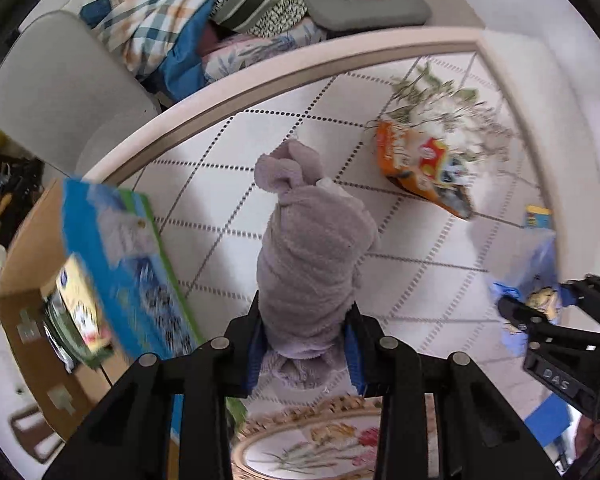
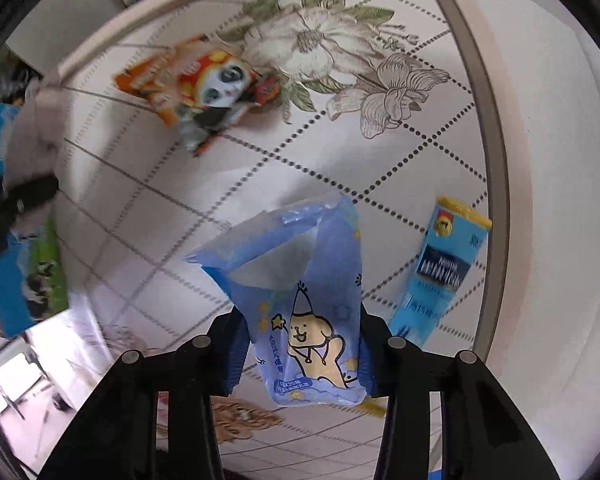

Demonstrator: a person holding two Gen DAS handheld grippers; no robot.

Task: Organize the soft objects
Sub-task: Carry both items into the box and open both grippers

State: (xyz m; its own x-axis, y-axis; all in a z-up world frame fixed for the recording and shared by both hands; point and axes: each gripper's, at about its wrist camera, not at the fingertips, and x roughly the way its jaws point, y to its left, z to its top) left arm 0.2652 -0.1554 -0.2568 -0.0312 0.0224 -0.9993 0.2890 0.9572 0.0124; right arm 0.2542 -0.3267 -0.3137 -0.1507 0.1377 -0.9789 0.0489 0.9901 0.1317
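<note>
My left gripper point(image 1: 306, 344) is shut on a rolled lilac fleece towel point(image 1: 312, 248) and holds it above the tiled tabletop point(image 1: 228, 184). My right gripper point(image 2: 300, 356) is shut on a blue tissue pack with a cartoon bear point(image 2: 304, 304), also held above the table. The right gripper shows at the right edge of the left wrist view point(image 1: 540, 312). An orange panda snack bag point(image 2: 204, 92) lies on the table further back; it also shows in the left wrist view point(image 1: 424, 164). A blue and yellow packet point(image 2: 444, 268) lies near the table's right rim.
A cardboard box point(image 1: 32, 280) at the left holds a blue-green carton point(image 1: 116, 260) and a yellow pack point(image 1: 80, 304). A floral plate point(image 1: 312, 440) sits below my left gripper. A grey chair point(image 1: 60, 88) and a pile of bedding point(image 1: 172, 12) lie beyond the table edge.
</note>
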